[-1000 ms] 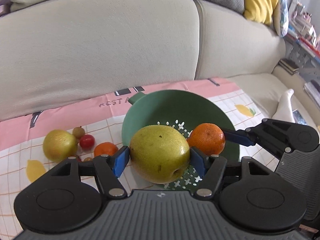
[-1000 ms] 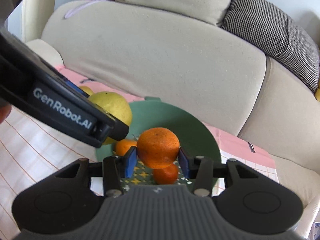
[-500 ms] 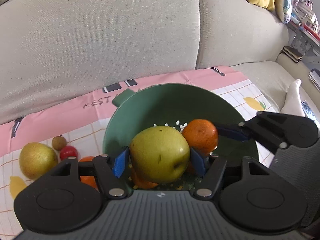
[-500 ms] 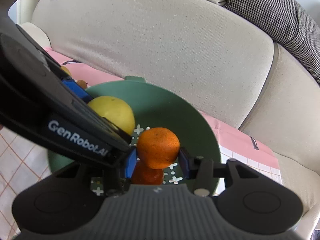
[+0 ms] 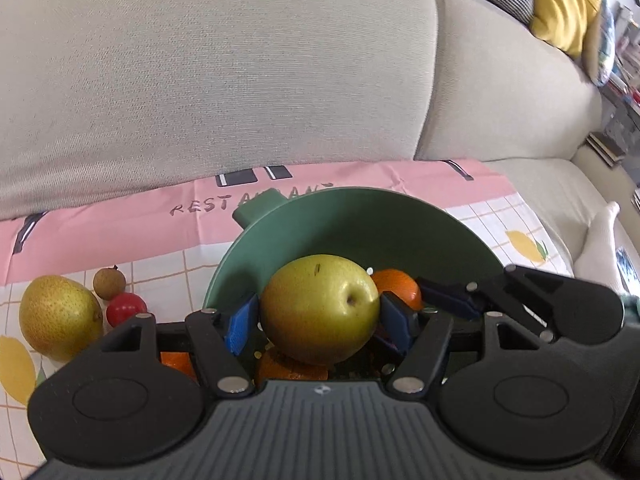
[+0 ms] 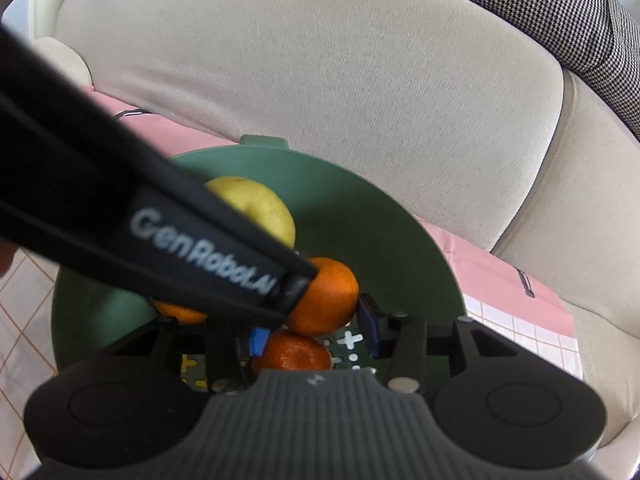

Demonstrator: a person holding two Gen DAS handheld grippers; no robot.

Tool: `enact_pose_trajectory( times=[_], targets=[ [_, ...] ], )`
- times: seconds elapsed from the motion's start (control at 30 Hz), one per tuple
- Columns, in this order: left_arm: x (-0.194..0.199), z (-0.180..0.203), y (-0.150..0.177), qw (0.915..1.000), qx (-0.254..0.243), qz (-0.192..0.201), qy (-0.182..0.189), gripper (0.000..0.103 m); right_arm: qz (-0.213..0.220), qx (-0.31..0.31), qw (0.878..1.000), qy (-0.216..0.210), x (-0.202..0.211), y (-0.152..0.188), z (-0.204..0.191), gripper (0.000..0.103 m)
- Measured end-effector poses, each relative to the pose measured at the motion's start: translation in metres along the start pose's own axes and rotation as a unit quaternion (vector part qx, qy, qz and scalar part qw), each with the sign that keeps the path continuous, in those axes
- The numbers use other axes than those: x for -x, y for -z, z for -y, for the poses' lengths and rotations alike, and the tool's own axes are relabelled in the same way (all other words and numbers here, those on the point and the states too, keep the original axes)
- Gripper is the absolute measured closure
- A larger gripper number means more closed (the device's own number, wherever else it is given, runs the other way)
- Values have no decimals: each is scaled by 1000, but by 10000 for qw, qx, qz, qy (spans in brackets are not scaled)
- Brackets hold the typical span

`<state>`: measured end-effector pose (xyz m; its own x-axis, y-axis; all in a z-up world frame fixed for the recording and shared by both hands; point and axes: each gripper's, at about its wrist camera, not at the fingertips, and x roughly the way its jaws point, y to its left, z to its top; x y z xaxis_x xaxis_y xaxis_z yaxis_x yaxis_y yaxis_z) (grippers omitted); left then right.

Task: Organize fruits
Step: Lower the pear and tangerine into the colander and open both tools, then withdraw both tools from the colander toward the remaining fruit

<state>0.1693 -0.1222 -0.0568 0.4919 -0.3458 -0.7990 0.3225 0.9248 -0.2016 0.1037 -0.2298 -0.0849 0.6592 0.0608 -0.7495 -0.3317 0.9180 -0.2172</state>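
My left gripper (image 5: 318, 318) is shut on a yellow-green pear (image 5: 320, 309), holding it low inside the green colander bowl (image 5: 360, 216). My right gripper (image 6: 316, 330) is shut on an orange (image 6: 330, 294) just to the pear's right, also inside the bowl (image 6: 400, 248). The same held orange (image 5: 396, 284) shows behind the pear in the left wrist view. Two more oranges (image 6: 298, 354) lie on the bowl's bottom beneath the held fruit. The left gripper's black arm (image 6: 152, 236) crosses the right wrist view and hides part of the pear (image 6: 256, 208).
On the checked cloth (image 5: 160, 248) left of the bowl lie a second pear (image 5: 60, 316), a small brown fruit (image 5: 109, 283), a red cherry tomato (image 5: 126, 308) and an orange (image 5: 178, 362) half hidden by my gripper. A beige sofa back (image 5: 240, 80) rises behind.
Both grippers have come down and forward into the bowl with their fruit still held. The loose fruit on the cloth has slid toward the left edge of the left wrist view.
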Motion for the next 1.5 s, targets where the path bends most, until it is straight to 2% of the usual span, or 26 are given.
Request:
enact_pose_trajectory(
  times=[0.17,0.47,0.7,1.13,1.5],
  targets=[
    [-5,0,-3,9999,4,-134,7,27,-59,-148,9998,-83,-5,1,7,61],
    [-3,1,0,9998,-39,-167,-139,27,-152,-16,9999,-37,-3,-2,7,63],
    [11,0,3,9999,125,-19,-105,24,-117,-30,9999,-19,-1,-11,-1,49],
    [58,-5,9,9986,229,453,-116,24,77,-299,9991,294,29,-11,-12,44],
    [106,-27,35,9960,460,707,-291,24,573,-664,9951,458,80,3,-39,43]
  ],
)
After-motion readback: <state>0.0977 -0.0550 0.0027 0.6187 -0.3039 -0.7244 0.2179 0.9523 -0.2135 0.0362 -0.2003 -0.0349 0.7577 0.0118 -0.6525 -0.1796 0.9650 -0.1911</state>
